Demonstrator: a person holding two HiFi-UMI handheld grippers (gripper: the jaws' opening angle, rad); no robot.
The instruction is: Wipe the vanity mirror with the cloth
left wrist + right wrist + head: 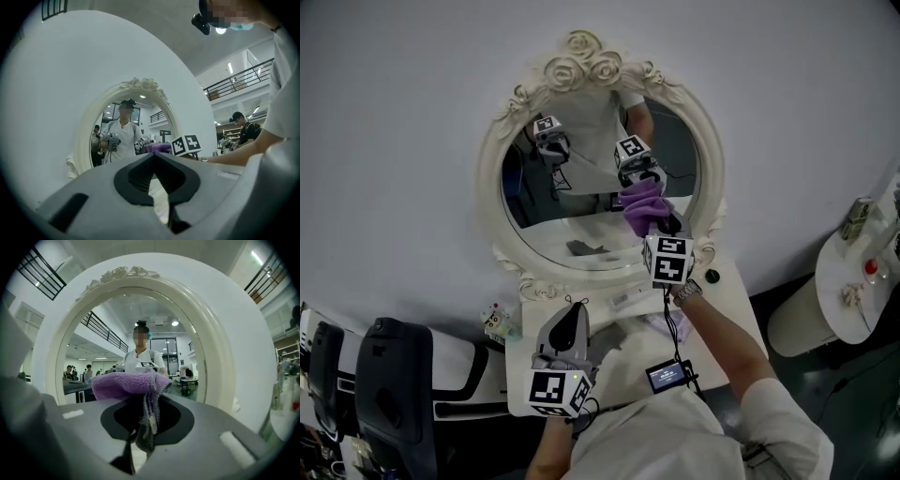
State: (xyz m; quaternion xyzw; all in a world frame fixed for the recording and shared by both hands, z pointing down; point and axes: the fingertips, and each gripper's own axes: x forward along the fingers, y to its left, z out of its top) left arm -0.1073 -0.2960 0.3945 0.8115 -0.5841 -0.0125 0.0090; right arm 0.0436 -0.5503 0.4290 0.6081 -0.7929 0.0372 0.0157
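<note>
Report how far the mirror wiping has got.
Done: the purple cloth is clamped in the right tongs. In hand: it is up against the mirror glass, lower right. Left: the rest of the glass; no wiped patch shows, so progress there is unclear. The left tongs are shut and empty.

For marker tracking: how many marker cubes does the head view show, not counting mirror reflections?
2. One rides on the left gripper, low in the view; the other on the right gripper, which holds the purple cloth at the vanity mirror's lower right rim.
</note>
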